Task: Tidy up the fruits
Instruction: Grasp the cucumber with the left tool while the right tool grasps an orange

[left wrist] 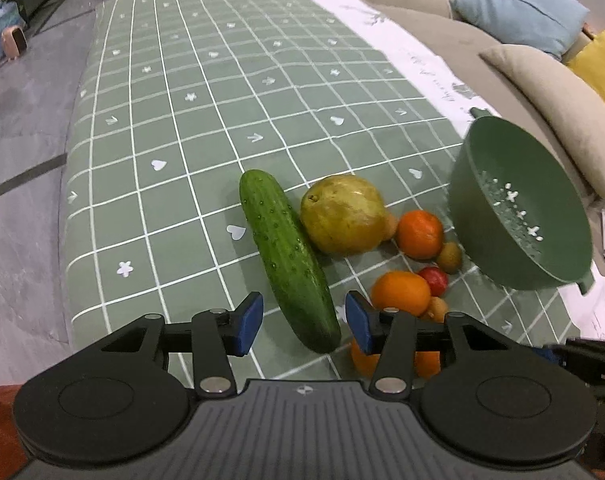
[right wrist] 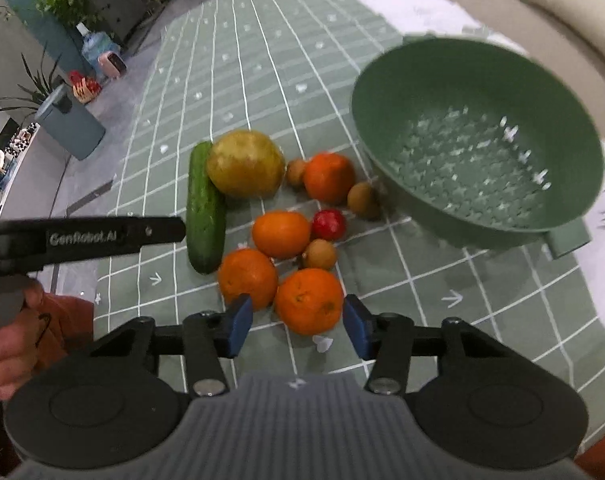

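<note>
Fruit lies in a cluster just beside the green colander (right wrist: pixel 454 80). Left gripper (left wrist: pixel 304 326) straddles the near end of the cucumber (left wrist: pixel 286 256), pads clear of it. Right gripper (right wrist: pixel 298 326) likewise brackets the nearest orange (right wrist: pixel 308 300), unclamped.

Both wrist views steeply down, close over the shared fruit pile (left wrist: pixel 382 248) and colander (right wrist: pixel 478 140)
</note>
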The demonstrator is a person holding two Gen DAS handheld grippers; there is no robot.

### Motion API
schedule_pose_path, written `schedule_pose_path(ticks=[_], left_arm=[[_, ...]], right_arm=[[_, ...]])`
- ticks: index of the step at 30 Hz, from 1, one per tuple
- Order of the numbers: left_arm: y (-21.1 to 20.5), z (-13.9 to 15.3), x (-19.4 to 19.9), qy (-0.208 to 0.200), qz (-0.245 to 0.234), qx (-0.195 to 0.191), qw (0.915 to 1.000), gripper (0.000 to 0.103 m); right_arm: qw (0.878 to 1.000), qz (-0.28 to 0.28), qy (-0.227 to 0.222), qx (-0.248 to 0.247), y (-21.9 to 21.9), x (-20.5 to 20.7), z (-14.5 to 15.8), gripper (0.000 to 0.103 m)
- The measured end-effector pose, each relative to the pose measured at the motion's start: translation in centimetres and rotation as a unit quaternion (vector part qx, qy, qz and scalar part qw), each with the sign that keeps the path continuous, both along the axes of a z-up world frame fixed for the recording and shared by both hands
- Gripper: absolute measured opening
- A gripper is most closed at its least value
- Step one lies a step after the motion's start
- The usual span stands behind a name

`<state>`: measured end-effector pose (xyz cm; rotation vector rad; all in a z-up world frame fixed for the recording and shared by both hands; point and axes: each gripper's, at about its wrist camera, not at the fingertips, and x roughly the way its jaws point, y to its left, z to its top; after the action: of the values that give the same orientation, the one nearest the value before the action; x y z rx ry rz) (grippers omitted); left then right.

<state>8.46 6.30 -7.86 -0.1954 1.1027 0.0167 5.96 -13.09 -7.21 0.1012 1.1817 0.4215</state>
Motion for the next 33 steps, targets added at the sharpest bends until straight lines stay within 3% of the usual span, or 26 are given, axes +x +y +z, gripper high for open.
schedule_pose_path(ticks=[7,15,21,26,33], left_arm=[[0.6,-2.5,2.8,0.029,0.007,-0.017,0.9994,0.056],[1.2,-3.3,4.0,0.051,0.018,-0.030,0.9981,0.047],[1.4,-2.6,2.0,0.086,0.012,-0.012,0.9961,0.042],[1.5,-2.6,-0.8,0.111,0.016,-0.008,0.9936,0.042],[1.5,-2.3,-0.8,0.093,0.016,0.009,0.9955,0.052]], right_arm=[[0.999,0.002,0.034,0.003,0.3,1.7,-1.8,0.047],[0.999,-0.004,0.050,0.005,-0.4,2.5,-2.9,0.042],[0.999,0.020,0.033,-0.035,-0.8,2.1,-1.7,0.041],[0.997,0.009,0.021,-0.076,-2.5,1.7,-1.4,0.041],[0.997,-0.002,0.015,-0.082,-3.4,1.1,-1.9,0.042]])
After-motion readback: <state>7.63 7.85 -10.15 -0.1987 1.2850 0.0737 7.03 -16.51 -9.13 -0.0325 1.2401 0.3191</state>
